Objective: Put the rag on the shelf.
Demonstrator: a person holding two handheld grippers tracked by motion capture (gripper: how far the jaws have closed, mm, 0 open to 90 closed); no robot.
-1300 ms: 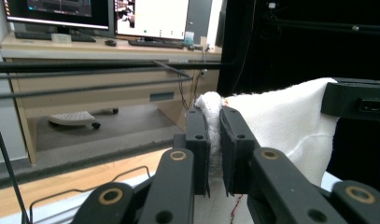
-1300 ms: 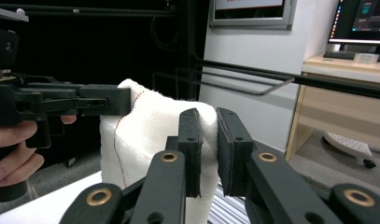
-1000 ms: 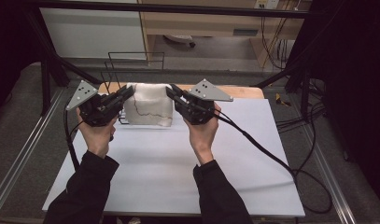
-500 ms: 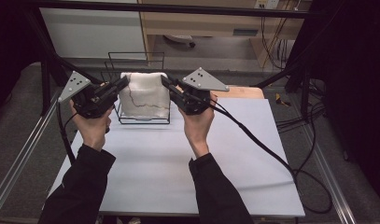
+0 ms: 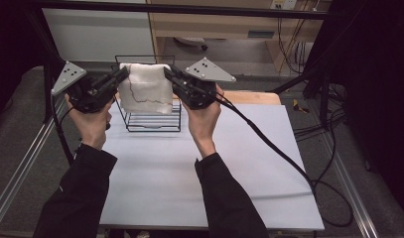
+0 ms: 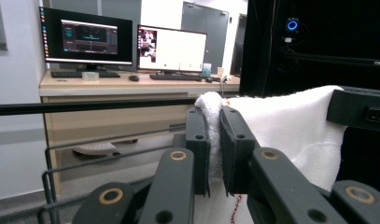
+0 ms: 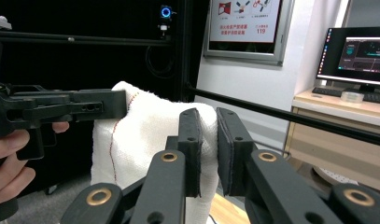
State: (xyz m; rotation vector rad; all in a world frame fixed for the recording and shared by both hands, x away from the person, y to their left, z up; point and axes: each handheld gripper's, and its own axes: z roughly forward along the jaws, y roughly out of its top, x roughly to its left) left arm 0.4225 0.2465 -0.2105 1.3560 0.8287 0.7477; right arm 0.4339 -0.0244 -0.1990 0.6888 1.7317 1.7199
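Note:
A folded white towel [image 5: 145, 90] with a thin red and yellow seam hangs in the air between my two grippers, in front of and above a black wire rack [image 5: 154, 119]. My left gripper [image 5: 124, 73] is shut on the towel's upper left corner, and my right gripper [image 5: 167, 72] is shut on its upper right corner. In the left gripper view the towel [image 6: 290, 126] is pinched between the black jaws, with the other gripper [image 6: 360, 109] at its far corner. The right gripper view shows the towel [image 7: 141, 135] squeezed between the jaws and the other gripper [image 7: 120, 103] holding the far corner.
The wire rack stands at the far edge of the white table [image 5: 199, 178]. A wooden board [image 5: 254, 97] lies behind my right hand. A black cable [image 5: 274, 148] trails across the table's right side. A desk with monitors [image 6: 131, 46] stands beyond the table.
Both grippers have lifted the towel up off the table and carried it toward the wire rack. The towel now hangs higher, covering the rack's top.

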